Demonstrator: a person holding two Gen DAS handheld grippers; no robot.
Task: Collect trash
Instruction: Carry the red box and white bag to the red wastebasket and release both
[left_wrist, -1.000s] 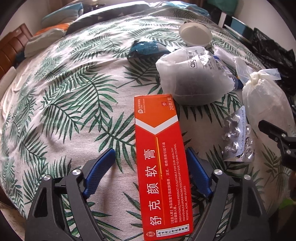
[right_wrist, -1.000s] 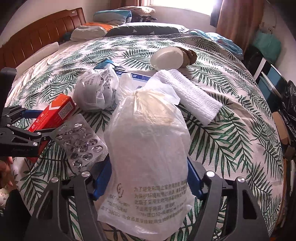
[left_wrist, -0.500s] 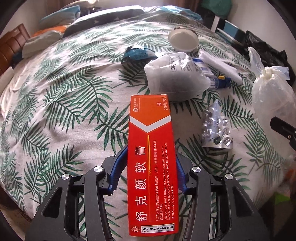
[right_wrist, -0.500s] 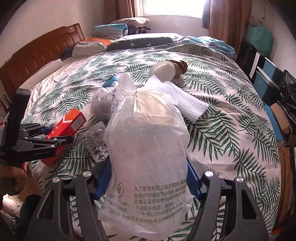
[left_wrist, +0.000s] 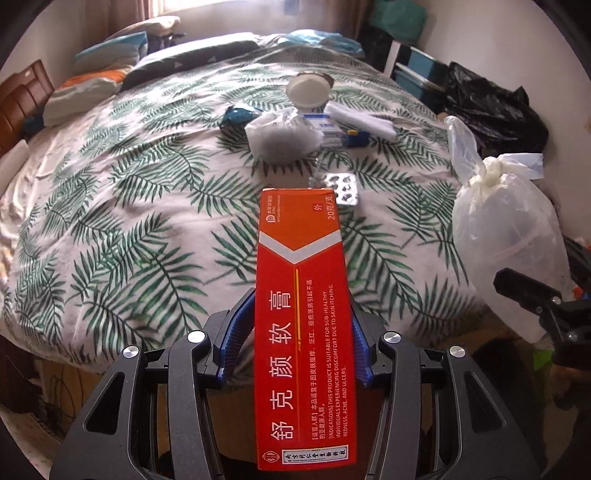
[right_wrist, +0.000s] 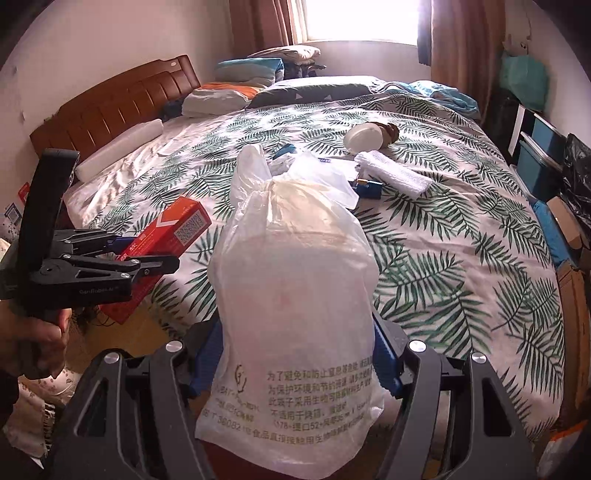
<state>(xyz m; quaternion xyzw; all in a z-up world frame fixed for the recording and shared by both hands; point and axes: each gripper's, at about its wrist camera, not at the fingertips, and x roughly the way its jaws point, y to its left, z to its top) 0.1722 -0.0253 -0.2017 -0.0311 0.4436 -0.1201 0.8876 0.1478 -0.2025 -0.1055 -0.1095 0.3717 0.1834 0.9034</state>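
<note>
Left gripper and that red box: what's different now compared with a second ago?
The left gripper, open around the red box a second ago, closed on it, lifted it and drew it back past the edge of the bed. The right gripper also pulled back. It keeps its hold on the white bag. The pill sheet, the cup and the towel lie where they were.

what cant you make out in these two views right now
- Contents of the white plastic bag in the right gripper: hidden by cloudy film, both views.
- Blister pack: left wrist view, near edge behind the red box; absent from the right wrist view.
- Small blue item: partly behind the bag's knot, too small to identify.
- Left gripper pads: covered by the box.
</note>
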